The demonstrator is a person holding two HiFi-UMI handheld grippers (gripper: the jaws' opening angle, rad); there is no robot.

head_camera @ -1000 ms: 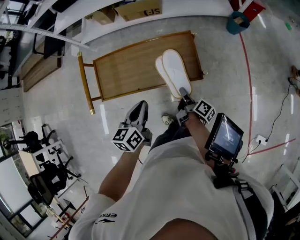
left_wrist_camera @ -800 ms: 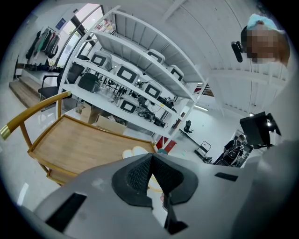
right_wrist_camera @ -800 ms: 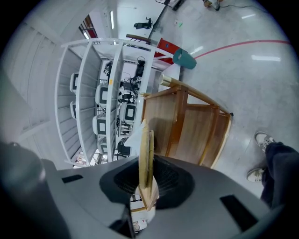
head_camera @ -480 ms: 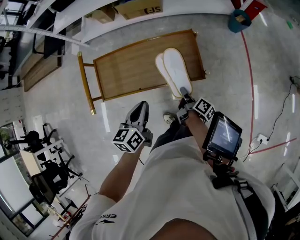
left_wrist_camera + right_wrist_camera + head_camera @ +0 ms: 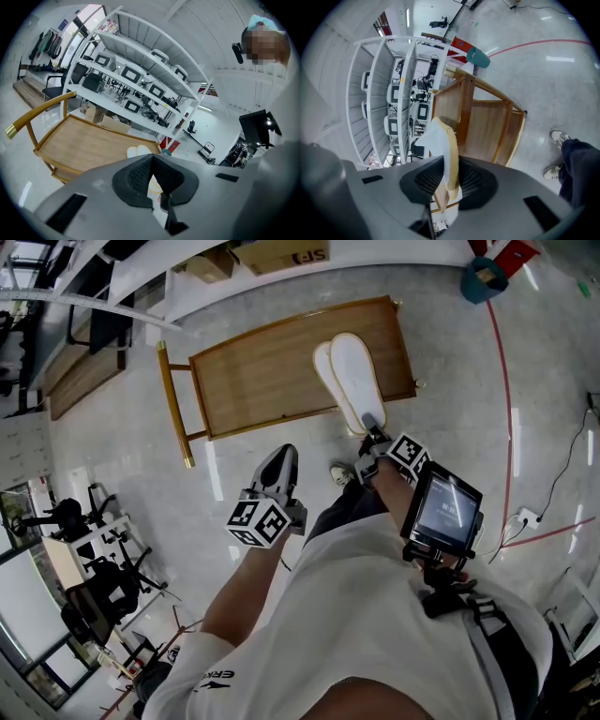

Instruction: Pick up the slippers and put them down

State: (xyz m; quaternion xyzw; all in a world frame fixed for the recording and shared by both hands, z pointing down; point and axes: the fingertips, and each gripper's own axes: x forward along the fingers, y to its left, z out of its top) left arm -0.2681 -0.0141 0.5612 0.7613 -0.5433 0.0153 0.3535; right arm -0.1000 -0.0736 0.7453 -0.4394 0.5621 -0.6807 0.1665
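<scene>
Right now your right gripper (image 5: 373, 431) has its fingers clamped on the pair of slippers (image 5: 354, 381). In the right gripper view the two pads pinch the heel end of the slippers (image 5: 443, 150), which lie flat against each other, white on one side and tan along the edge, and stick out straight ahead of the gripper (image 5: 450, 183). From the head view they point away from you over the right end of the wooden cart (image 5: 262, 381); none of the views shows whether they touch its top.

Your left gripper (image 5: 280, 456) hangs in the air in front of your body, over the floor on the near side of the cart and well apart from the slippers. In the left gripper view its fingers (image 5: 138, 176) are pressed together at the tips with nothing between them. Beyond that gripper (image 5: 151, 161) you see the cart (image 5: 93, 145), its curved handle (image 5: 42, 112) at the left end, and the slippers (image 5: 138, 151) at the far right end.

One of your shoes (image 5: 342, 474) shows on the floor below the right gripper. A screen (image 5: 442, 512) is strapped on your right forearm. A teal bin (image 5: 485, 279) stands beyond the cart's right end, by a red line (image 5: 506, 409) on the floor.
</scene>
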